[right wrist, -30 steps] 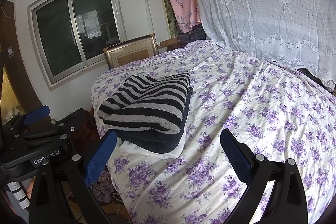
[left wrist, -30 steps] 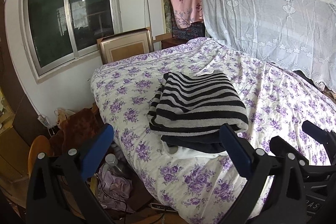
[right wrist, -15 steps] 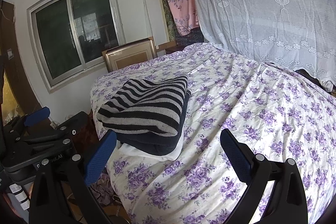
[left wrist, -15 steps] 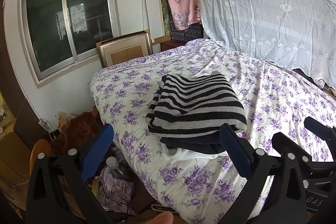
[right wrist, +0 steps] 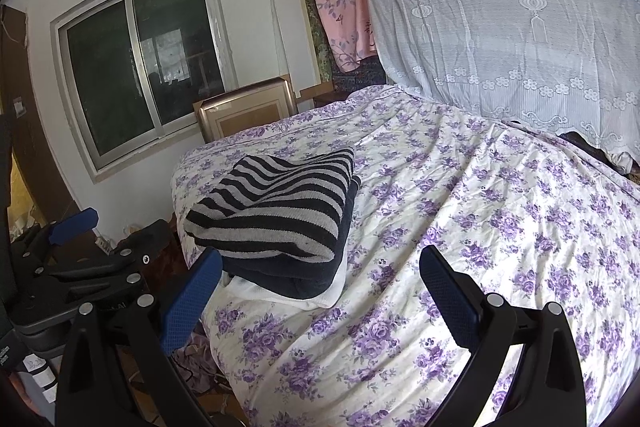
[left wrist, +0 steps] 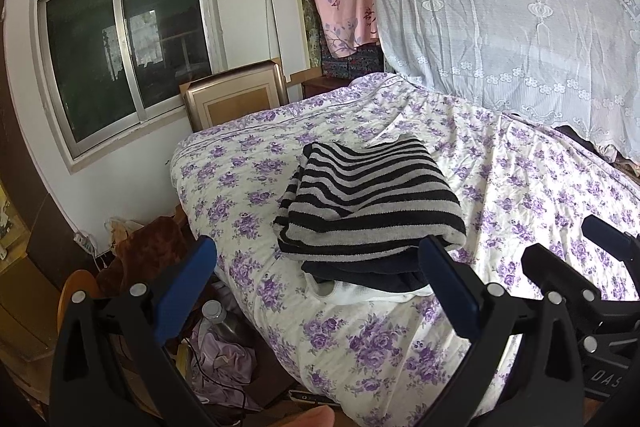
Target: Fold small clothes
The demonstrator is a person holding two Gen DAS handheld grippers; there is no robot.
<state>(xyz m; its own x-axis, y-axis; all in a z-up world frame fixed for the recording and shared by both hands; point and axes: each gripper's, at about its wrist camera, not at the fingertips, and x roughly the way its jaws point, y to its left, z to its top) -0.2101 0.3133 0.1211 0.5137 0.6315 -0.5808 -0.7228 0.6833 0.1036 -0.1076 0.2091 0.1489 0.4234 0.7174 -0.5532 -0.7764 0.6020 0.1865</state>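
Three folded clothes (left wrist: 368, 203) are sitting in one pile on the bed (left wrist: 520, 163). Two grippers, left (left wrist: 316, 283) and right (right wrist: 320, 291), are hanging wide open, holding nothing.

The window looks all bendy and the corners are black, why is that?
Left wrist view: the fisheye lens bows the grey-framed sliding window and blacks out the corners. Right wrist view: same bend; daylight glows through the white lace curtain, everything sharp.

Dark sliding window (left wrist: 124, 51) on the left wall, lace curtain (left wrist: 520, 27) right, framed picture (left wrist: 236, 99) leaning below the window
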